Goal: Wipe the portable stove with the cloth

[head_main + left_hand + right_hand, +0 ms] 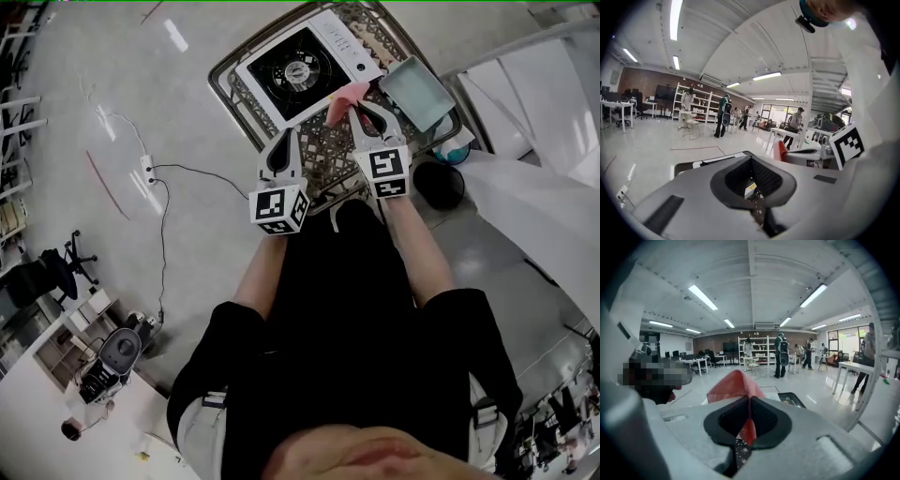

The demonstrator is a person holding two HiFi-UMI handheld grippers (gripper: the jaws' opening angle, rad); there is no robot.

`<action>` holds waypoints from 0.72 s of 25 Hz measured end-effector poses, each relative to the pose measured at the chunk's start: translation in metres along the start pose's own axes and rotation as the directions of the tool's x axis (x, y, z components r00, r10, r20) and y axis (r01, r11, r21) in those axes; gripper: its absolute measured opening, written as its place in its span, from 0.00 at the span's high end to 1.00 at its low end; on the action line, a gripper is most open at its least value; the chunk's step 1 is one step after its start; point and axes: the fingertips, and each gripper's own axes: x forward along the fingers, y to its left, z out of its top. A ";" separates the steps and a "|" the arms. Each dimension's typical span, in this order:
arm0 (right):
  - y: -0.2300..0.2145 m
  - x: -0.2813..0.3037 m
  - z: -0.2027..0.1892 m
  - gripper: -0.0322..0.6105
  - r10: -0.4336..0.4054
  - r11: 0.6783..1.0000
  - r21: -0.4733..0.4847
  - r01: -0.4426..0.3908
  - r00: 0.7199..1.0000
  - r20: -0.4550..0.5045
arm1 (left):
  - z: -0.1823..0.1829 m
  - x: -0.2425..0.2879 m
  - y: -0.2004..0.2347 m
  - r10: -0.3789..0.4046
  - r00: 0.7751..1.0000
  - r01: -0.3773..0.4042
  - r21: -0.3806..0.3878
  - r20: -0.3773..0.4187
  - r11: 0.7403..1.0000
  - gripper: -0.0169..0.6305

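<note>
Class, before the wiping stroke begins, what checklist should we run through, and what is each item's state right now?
1. Cloth gripped by right gripper: ok, jaws shut on it.
2. Left gripper free: ok, jaws together, nothing between them.
3. Portable stove in front of both grippers: ok.
4. Cloth touching the stove: cannot tell; it sits at the stove's near corner.
5. Stove off and cool: cannot tell.
6. Tray off the stove top: ok, it lies beside it.
</note>
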 end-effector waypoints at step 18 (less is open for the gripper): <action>0.057 -0.073 0.062 0.93 0.141 0.986 -0.115 -0.122 0.974 0.176 | 0.045 -0.064 -0.032 0.134 0.984 -0.145 0.093 0.120 0.985 0.98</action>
